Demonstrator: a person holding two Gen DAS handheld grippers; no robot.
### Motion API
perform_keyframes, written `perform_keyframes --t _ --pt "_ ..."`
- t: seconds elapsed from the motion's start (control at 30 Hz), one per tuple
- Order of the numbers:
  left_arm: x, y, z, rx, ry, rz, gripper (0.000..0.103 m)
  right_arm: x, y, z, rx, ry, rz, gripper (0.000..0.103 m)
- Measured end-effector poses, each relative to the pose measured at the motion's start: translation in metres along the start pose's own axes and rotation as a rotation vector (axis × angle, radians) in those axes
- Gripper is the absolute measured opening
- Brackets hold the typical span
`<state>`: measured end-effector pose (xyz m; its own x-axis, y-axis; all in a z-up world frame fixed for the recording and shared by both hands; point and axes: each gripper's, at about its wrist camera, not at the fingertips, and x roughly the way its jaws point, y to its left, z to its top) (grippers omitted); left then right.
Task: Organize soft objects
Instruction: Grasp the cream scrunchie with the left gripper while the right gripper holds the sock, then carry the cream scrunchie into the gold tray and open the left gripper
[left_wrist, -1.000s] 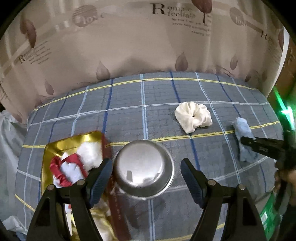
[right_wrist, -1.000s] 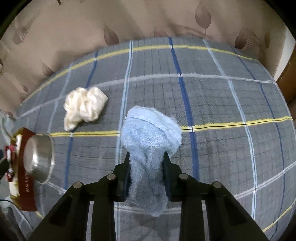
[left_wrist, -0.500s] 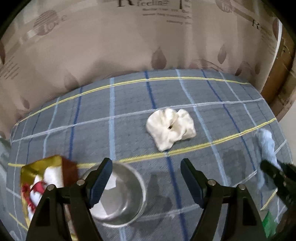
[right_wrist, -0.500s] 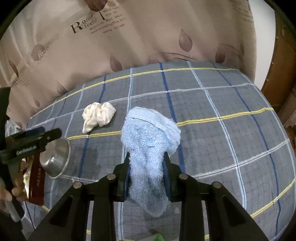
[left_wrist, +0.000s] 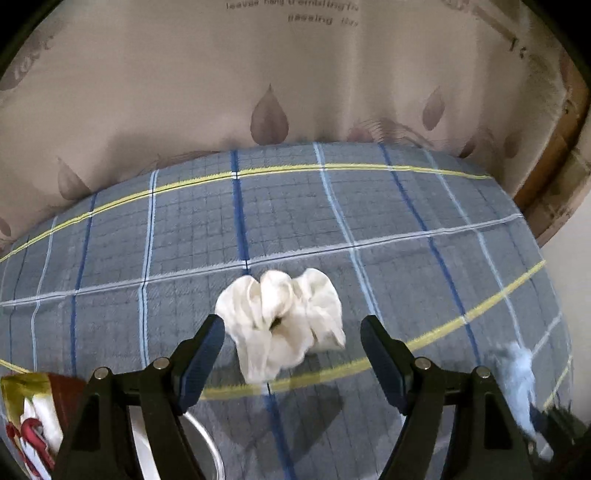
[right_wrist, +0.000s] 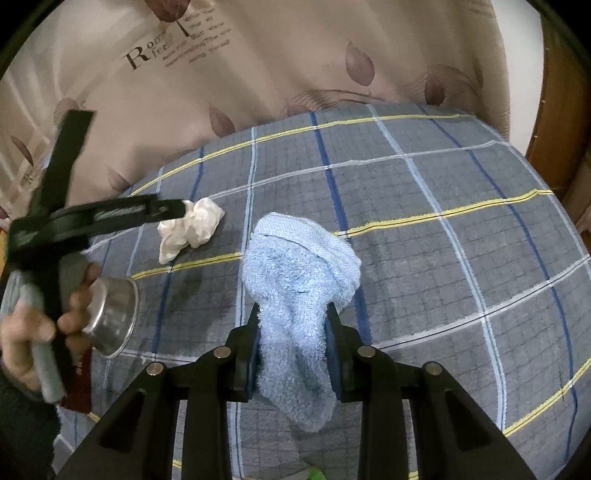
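Left gripper (left_wrist: 291, 354) points steeply down, jaws wide apart; right gripper (right_wrist: 291, 347) is clamped on a towel (right_wrist: 299, 280).

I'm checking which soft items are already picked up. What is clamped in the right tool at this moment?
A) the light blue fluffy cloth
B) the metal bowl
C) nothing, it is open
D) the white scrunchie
A: the right tool is shut on the light blue fluffy cloth, while the white scrunchie lies free on the plaid cover.

left wrist: steep down, close | right wrist: same | shared: white scrunchie (left_wrist: 282, 326)
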<state>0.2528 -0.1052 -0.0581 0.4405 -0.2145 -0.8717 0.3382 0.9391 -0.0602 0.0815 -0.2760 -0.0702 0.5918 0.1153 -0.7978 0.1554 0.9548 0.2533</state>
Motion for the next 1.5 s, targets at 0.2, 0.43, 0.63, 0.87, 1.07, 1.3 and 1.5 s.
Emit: perform_keyframes --t 0.2,0.43,0.63,0.87,1.07,1.3,1.5 --pt "0.039 0.005 0.004 -0.040 0.067 0.019 0.078 0.002 0.002 0.000 -0.006 0.011 0.016 0.027" --pt "0.065 0.011 -0.002 -0.062 0.102 0.025 0.078 0.005 0.006 -0.002 -0.014 0.024 0.035 0.027" --pt "0.060 0.014 -0.001 -0.070 0.106 0.042 0.041 0.004 0.006 -0.002 -0.008 0.021 0.035 0.027" --pt "0.048 0.012 -0.009 -0.059 0.120 0.034 0.015 0.001 0.008 -0.002 -0.024 0.012 0.034 0.027" --pt "0.027 0.016 -0.024 -0.063 0.115 0.027 0.014 0.001 0.012 -0.004 -0.039 0.010 0.028 0.027" --pt "-0.004 0.016 -0.037 -0.063 0.090 0.027 0.014 0.004 0.017 -0.006 -0.056 0.014 0.018 0.027" --pt "-0.040 0.025 -0.061 -0.059 0.065 0.022 0.014 0.004 0.021 -0.008 -0.066 0.012 0.012 0.027"
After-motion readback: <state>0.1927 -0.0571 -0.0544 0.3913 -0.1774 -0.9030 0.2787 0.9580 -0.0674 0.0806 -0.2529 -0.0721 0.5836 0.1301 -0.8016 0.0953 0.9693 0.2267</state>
